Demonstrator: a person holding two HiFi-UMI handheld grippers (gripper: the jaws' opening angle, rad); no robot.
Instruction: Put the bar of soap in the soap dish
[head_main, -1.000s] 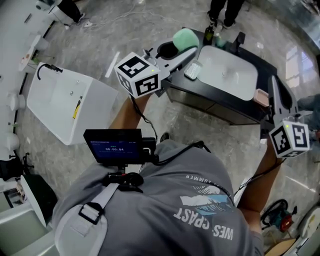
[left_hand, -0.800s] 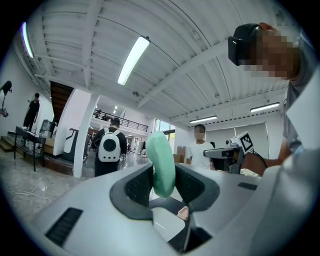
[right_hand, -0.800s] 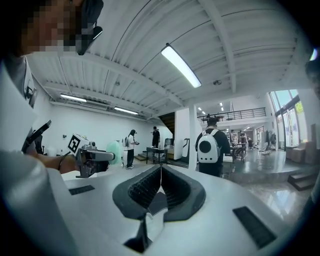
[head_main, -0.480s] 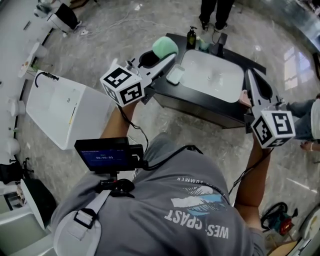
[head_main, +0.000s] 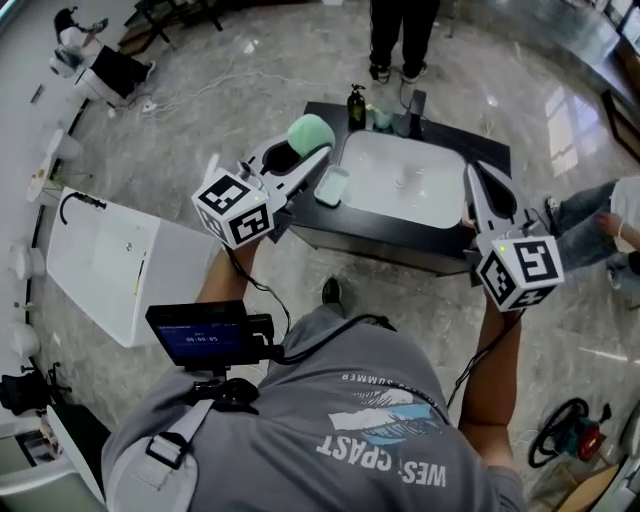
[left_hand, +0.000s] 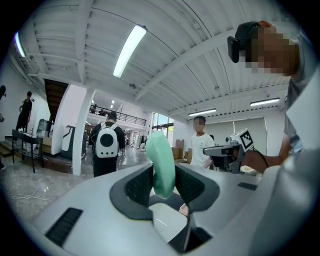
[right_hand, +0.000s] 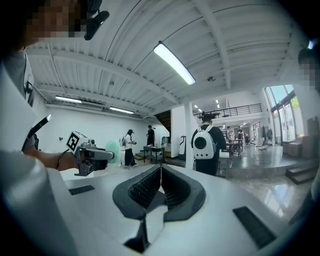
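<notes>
A pale green bar of soap (head_main: 310, 132) stands on edge between the jaws of my left gripper (head_main: 312, 150), which is shut on it and held up in the air, left of the black counter (head_main: 400, 248). In the left gripper view the soap (left_hand: 161, 162) stands upright between the dark pads. The light soap dish (head_main: 331, 185) lies on the counter's left end, beside the white basin (head_main: 400, 185) and below the soap. My right gripper (head_main: 473, 175) hovers over the counter's right end, shut and with nothing in it; its pads meet in the right gripper view (right_hand: 160, 182).
Bottles (head_main: 357, 105) stand at the counter's back edge. A white tub (head_main: 100, 265) lies on the marble floor at the left. A person (head_main: 400, 30) stands behind the counter, and another person's legs (head_main: 600, 215) are at the right. Cables trail on the floor.
The head view has swung so the counter now sits in the middle and farther off. Both grippers have come closer together. The left one still holds the soap.
</notes>
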